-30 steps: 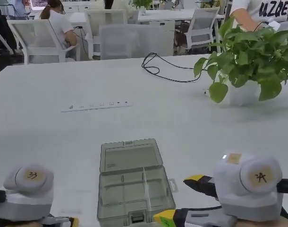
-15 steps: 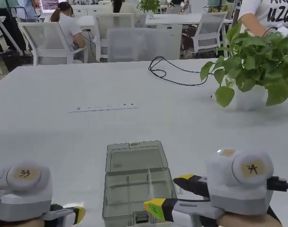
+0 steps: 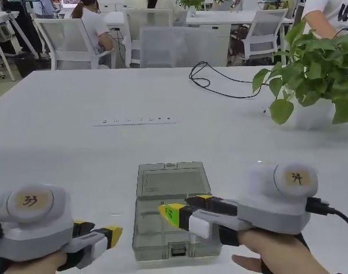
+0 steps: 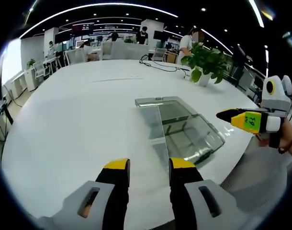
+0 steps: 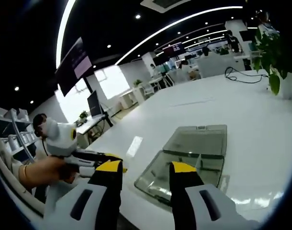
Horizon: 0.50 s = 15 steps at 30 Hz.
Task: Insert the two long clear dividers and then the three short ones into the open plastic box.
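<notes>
You're at a wide white table (image 3: 60,148) in an open office, with a plant (image 3: 316,68) and a black cable (image 3: 214,80) well beyond your tools to the right and a power strip (image 3: 138,121) farther ahead. The box (image 3: 145,228) lies open close in front of you, its lid (image 3: 173,181) laid flat on the far side. In the right gripper view a clear divider (image 5: 198,162) stands upright in the base, just past the right-hand jaw. You can't tell how many more sit in there: the walls are see-through, and in the head view the right gripper (image 3: 188,204) hangs over the base and covers part of it. Its jaws stand apart with nothing between them. The left gripper (image 3: 100,231) is just beside the box's left wall, apart from it, with the box ahead and to its right; its jaws are likewise spread and empty. In the left gripper view a clear panel (image 4: 158,136) runs from the lid toward the gap between the jaws; whether it is the box's wall or a divider is unclear.
</notes>
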Available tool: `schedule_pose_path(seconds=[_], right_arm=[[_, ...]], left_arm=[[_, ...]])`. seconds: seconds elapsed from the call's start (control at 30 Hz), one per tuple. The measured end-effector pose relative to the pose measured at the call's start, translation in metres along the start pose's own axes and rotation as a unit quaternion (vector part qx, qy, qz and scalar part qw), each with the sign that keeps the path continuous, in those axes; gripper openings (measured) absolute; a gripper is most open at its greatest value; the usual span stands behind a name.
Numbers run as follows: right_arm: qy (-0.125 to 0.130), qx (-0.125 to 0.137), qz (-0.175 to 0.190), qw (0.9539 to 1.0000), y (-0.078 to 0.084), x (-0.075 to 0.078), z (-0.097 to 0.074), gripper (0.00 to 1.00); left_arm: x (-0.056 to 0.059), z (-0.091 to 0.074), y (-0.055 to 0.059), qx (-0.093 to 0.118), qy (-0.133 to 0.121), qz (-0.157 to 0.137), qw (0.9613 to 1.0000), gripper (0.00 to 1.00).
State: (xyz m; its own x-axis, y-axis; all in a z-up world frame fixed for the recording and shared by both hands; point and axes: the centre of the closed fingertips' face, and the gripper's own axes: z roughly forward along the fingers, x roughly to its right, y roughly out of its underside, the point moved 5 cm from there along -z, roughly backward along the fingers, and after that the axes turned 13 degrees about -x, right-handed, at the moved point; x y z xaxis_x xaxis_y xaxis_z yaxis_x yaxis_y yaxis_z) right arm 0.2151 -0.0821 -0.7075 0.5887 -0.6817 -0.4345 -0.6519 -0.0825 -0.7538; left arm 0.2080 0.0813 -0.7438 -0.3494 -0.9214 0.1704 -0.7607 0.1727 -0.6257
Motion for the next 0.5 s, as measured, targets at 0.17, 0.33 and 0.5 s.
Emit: schedule_pose_path(seconds=[0.17, 0.33, 0.5], right_arm=[[-0.011, 0.004, 0.017, 0.9998, -0.001, -0.008, 0.009, 0.36], [-0.021, 0.001, 0.028, 0.9994, 0.000, -0.015, 0.018, 0.33], [-0.029, 0.003, 0.037, 0.9989, 0.001, -0.021, 0.024, 0.30]], left_arm=[[0.012, -0.006, -0.002, 0.016, 0.014, -0.002, 0.9998, 0.31], [0.022, -0.011, -0.004, 0.030, 0.032, -0.007, 0.9990, 0.31], [0.032, -0.016, -0.007, 0.041, 0.049, -0.011, 0.9979, 0.31]])
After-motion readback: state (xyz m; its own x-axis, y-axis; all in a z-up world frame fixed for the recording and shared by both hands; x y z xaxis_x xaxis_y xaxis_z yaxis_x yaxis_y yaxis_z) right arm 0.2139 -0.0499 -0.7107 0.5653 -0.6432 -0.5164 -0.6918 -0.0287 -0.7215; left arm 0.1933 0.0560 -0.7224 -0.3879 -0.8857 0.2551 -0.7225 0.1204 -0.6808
